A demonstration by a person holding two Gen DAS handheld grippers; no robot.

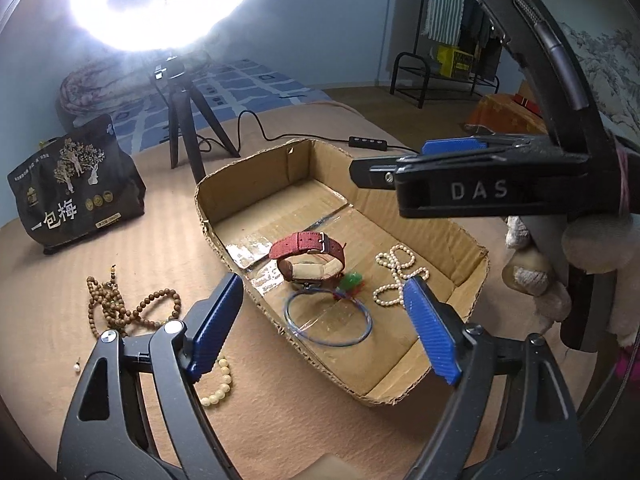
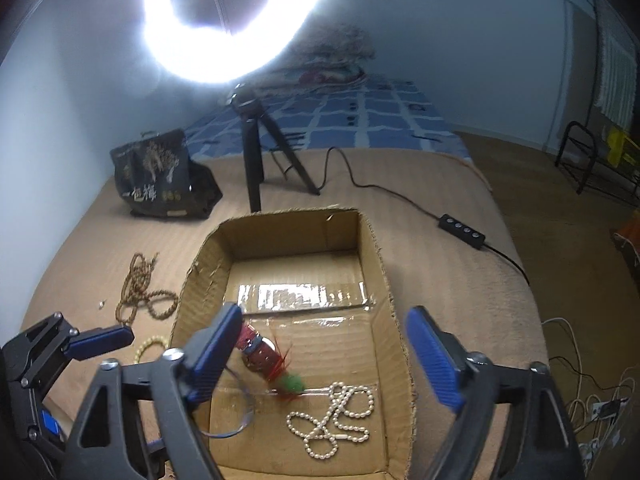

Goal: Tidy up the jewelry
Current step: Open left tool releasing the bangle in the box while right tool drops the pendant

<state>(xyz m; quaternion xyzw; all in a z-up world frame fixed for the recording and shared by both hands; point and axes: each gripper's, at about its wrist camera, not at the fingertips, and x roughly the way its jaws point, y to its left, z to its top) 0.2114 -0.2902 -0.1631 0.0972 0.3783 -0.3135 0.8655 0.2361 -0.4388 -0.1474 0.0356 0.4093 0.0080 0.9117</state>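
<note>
An open cardboard box holds a red-strapped watch, a blue bangle, a green and red feather piece and a pearl necklace. A brown wooden bead string and a cream bead bracelet lie on the tan cover left of the box. My left gripper is open and empty at the box's near left. My right gripper is open and empty above the box; it shows in the left wrist view.
A ring light on a black tripod stands behind the box, its cable and switch trailing right. A black snack bag sits at back left. A small pearl earring lies far left.
</note>
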